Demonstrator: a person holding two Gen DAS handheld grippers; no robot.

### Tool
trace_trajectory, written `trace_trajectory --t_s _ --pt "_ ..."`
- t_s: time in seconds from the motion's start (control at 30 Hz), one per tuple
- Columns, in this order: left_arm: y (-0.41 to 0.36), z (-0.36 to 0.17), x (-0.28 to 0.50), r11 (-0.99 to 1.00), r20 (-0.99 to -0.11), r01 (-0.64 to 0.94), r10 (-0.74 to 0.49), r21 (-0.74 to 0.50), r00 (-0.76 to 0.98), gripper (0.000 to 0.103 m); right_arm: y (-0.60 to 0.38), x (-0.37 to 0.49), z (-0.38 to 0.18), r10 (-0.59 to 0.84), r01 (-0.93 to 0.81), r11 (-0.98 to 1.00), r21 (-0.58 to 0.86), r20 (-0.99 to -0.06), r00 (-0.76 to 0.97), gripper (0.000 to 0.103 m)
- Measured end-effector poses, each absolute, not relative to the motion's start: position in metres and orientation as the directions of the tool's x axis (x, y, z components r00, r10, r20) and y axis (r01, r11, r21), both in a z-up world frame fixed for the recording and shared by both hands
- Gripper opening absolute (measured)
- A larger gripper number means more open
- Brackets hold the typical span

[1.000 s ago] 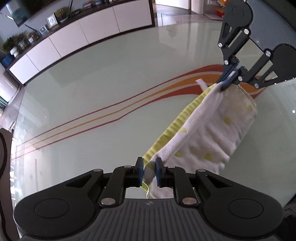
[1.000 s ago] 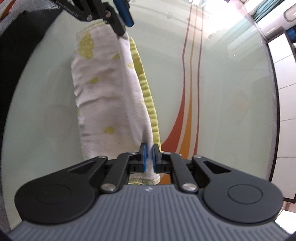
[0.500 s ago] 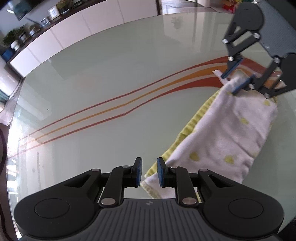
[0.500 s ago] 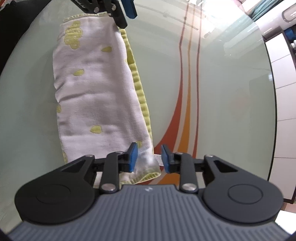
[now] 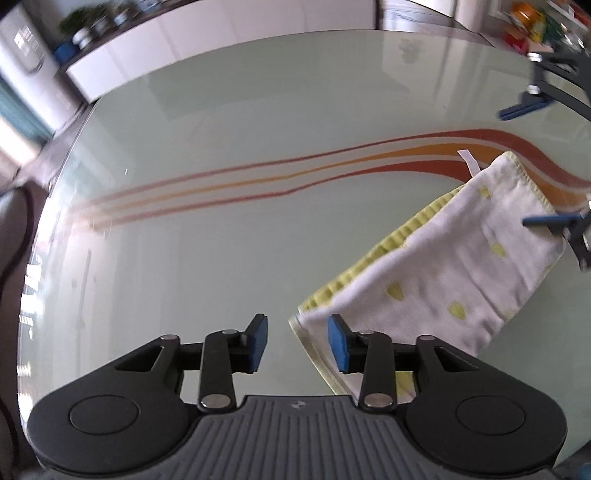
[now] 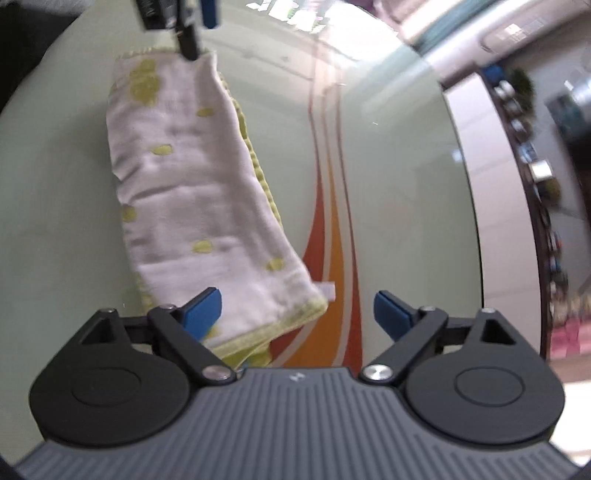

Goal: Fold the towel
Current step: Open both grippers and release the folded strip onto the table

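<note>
The towel, white with yellow spots and a yellow ribbed edge, lies folded in a long strip on the glass table. It also shows in the right wrist view. My left gripper is open at the towel's near end, its corner between the pads, nothing held. My right gripper is wide open at the other end, just off the towel's corner. In the left wrist view it is at the far right, above the towel's far end. In the right wrist view the left gripper's fingers show at the top.
The pale green glass table has red and orange curved stripes running beside the towel. A white low cabinet with small items on top stands beyond the table's far edge. A dark chair back sits at the left.
Both grippers were shut on the towel's ends and held it up. They lowered it onto the table, opened and let go, then drew back slightly. The towel now lies flat.
</note>
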State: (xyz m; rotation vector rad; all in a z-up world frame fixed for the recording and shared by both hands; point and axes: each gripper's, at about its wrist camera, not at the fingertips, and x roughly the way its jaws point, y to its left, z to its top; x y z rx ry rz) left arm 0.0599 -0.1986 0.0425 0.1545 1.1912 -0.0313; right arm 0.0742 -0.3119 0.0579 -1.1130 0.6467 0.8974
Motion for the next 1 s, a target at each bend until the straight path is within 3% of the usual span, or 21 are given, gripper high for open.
trace_trajectory --t_s 0.17,0.43,0.57,1.0 --pt "-0.200 0.051 0.037 0.999 -0.938 -0.008 0.045 0.045 0.345 0.056 -0.335 0.064 0.064 0.286 -0.822 0.415 -0.389 -0.802 0.524 0.103" --pt "-0.187 0.041 0.016 0.968 -0.954 -0.223 -0.048 -0.117 0.295 0.061 -0.369 0.061 0.085 0.278 -0.592 0.803 -0.068 -0.836 0.473 0.103" --pt "-0.185 0.031 0.011 0.943 -0.955 -0.276 -0.109 -0.187 0.276 0.061 -0.374 0.053 0.081 0.234 -0.492 0.869 -0.048 -0.837 0.495 0.103" --pt "-0.189 0.019 0.015 0.915 -0.949 -0.315 -0.170 -0.252 0.266 0.057 -0.403 0.026 0.073 0.358 -0.346 0.920 0.186 -0.759 0.544 0.103"
